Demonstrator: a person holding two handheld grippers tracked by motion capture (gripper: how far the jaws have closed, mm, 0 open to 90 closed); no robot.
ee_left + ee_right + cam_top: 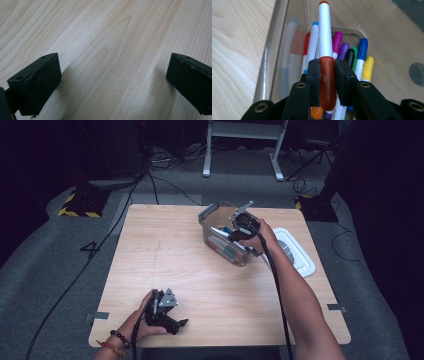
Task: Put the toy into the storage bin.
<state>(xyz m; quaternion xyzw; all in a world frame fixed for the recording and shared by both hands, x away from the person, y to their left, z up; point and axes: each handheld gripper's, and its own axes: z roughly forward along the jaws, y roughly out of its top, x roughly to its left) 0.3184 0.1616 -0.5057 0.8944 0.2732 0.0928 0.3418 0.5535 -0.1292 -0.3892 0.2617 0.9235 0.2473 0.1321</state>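
Here the right gripper (327, 75) clamps a red-capped marker (325, 50) over the clear marker bin (212, 216). The left gripper (112, 82) rests open-jawed on the wooden table (105, 37).

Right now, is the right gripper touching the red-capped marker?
Touching. The right gripper view shows the right gripper with both jaws pressed against the red cap of the red-capped marker, held over the clear bin.

A square table of light wood (200, 280) stands on a grey floor (55, 265). A see-through plastic box (215, 227) sits on it. A flat white lid (297, 252) lies just beside the box.
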